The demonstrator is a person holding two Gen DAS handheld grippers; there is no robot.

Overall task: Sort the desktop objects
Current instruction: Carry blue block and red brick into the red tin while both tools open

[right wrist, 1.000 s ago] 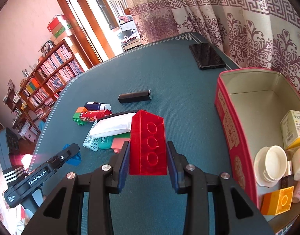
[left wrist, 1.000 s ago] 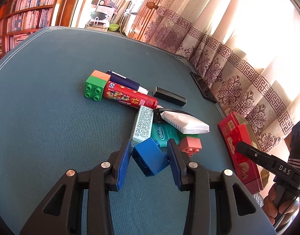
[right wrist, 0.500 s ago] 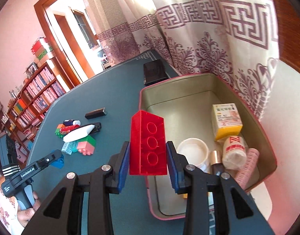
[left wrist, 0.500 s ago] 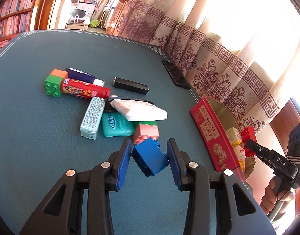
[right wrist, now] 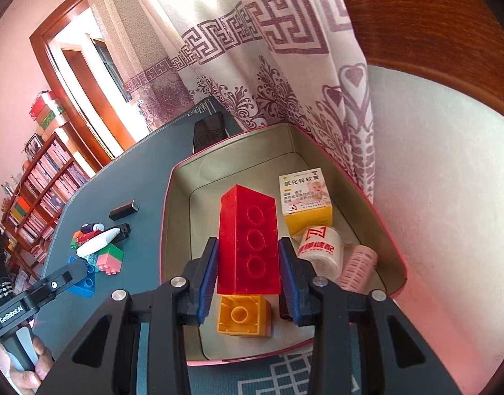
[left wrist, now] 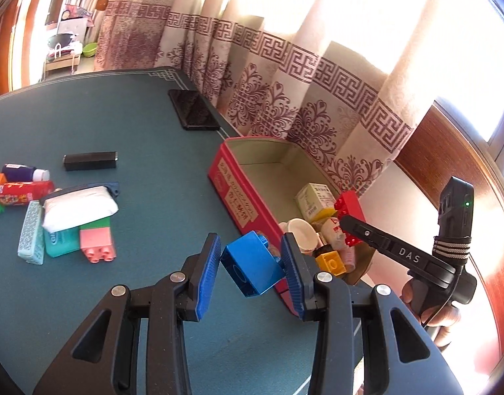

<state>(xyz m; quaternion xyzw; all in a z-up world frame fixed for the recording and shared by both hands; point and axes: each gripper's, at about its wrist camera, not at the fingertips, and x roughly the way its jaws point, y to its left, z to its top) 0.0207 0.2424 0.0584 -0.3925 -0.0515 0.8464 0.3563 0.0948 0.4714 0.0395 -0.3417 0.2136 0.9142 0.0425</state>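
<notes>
**Q:** Two grippers appear; what does each one carry?

**A:** Left gripper: fingers clamped on a blue brick, tilted, held above the green table just beside the near left wall of the red tin. Right gripper: fingers clamped on a long red brick, upright, held over the tin's interior (its three round sockets face the camera).

**Q:** What lies inside the tin?

**A:** Right wrist view: a yellow brick directly below the red brick, a white-and-yellow ointment box toward the far right, a white roll with red print just near of it, and a pink cylinder against the right wall. Left wrist view adds a white cup beside the yellow brick.

**Q:** What is on the table outside the tin?

**A:** To the left, a cluster: a white tissue pack resting on a teal packet and a pink-and-green brick, a pale patterned box beside them, a red tube, and a dark blue tube. A black bar lies apart, farther back; a black phone lies near the far edge by the curtain.
</notes>
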